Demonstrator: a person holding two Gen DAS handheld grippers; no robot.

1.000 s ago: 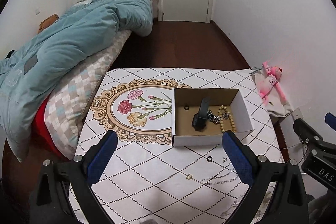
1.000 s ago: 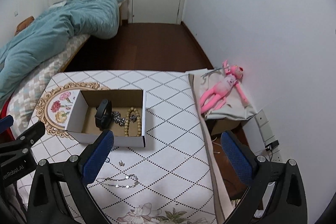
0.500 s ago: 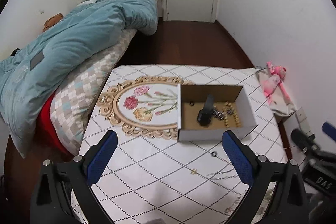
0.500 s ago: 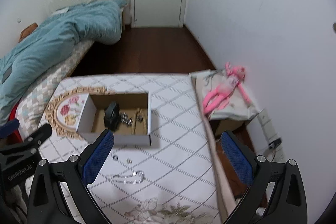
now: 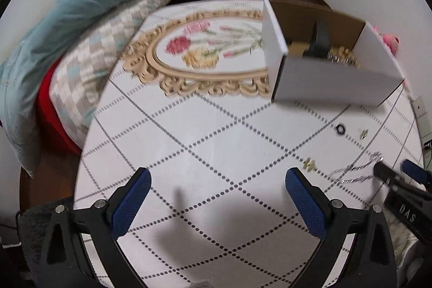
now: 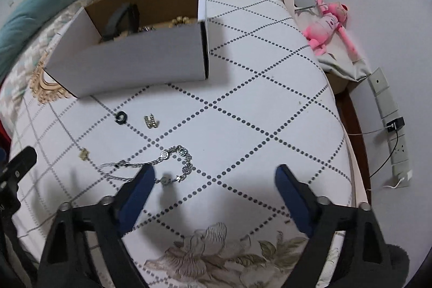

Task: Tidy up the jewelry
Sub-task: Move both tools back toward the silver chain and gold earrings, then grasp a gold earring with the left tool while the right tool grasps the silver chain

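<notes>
Both grippers hang low over the bench (image 6: 270,104), w/ its white diamond-pattern cloth. Left gripper (image 5: 218,181): fingers wide, nothing between them, only bare cloth. Right gripper (image 6: 214,177): fingers have just been closing in but stand apart; its left finger (image 6: 137,188) sits over part of the silver chain (image 6: 162,162), which isn't gripped. Loose on the cloth nr the chain: black ring (image 6: 120,117), gold earring (image 6: 151,121), small gold piece (image 6: 84,153). Cardboard box (image 6: 129,64) stands just beyond them, holding a dark band (image 6: 118,18) & wooden beads (image 6: 179,20). Pink plush toy (image 6: 328,20) lies off the bench's far right side.
</notes>
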